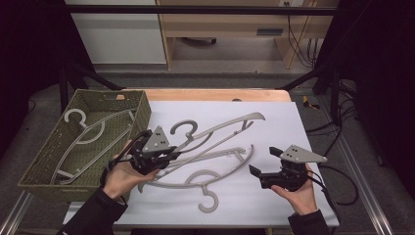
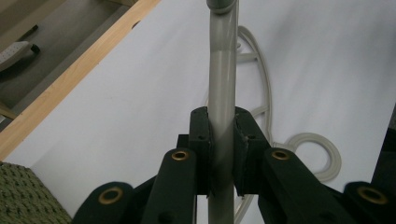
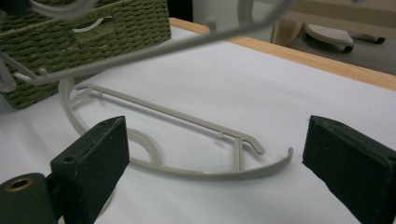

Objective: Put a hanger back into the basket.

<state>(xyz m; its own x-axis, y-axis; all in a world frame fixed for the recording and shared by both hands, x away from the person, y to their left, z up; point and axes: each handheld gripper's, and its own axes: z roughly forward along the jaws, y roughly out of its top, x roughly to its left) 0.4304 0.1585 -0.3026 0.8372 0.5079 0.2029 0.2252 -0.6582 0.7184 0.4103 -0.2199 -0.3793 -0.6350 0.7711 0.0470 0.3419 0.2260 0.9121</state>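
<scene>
Clamped on lifted hanger [image 2: 222,93] bar, left gripper [image 1: 155,152]; spread wide and empty, right gripper [image 1: 264,164]. Ahead of right jaws, second hanger [image 3: 196,154] flat on white sheet [image 1: 293,127], long axis crosswise to them; basket [image 1: 128,118] leftward.

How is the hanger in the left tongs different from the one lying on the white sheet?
The held hanger is clamped in the shut left tongs and tilts up off the sheet; the lying hanger rests flat, untouched, with the open right tongs near its end. The held hanger's hook points toward the table's far side; the lying hanger's hook points toward the person. Both are the same grey plastic shape.
</scene>
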